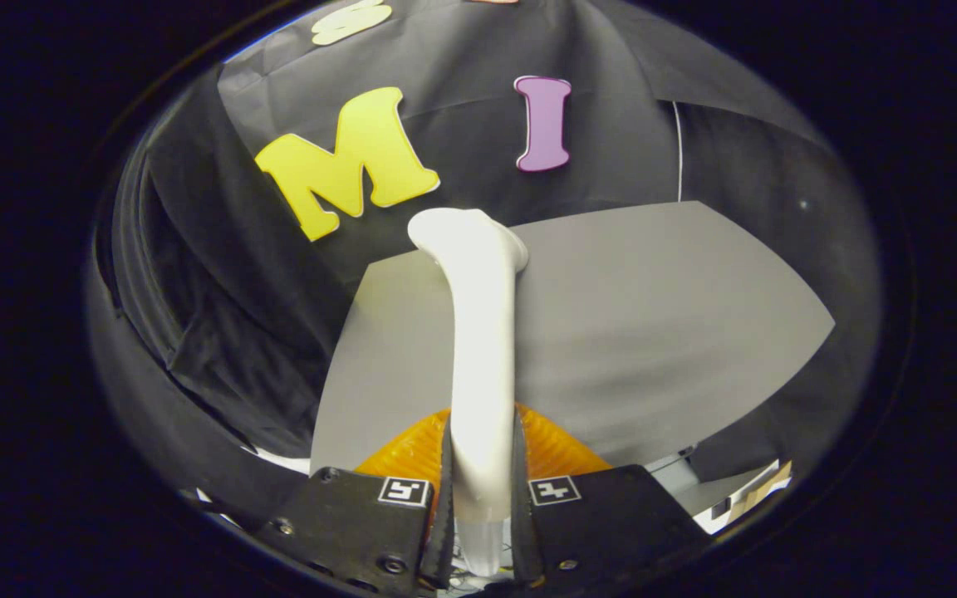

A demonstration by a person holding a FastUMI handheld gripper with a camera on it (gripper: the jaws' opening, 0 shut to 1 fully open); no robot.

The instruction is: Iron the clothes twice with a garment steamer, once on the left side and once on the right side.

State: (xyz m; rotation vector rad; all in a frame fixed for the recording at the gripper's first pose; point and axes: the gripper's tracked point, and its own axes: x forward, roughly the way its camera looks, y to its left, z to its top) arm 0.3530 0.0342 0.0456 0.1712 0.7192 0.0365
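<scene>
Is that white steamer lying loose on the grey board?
No. The gripper has both fingers pressed on the handle of the white steamer, holding it above the grey board.

steamer (483,349) base hidden betw jaws, orange garment (561,448) mostly covered by fingers (362,507)

Garment steamer (483,332): plain white, no pattern, handle clamped between both fingers of tool (483,507). Bench (653,332): flat grey, unmarked. Clothes (553,448) at bench's near edge: bright orange w/ fine ribbed texture. Tool body carries small black-and-white square markers (404,490). Booth wall (611,124): black cloth.
</scene>
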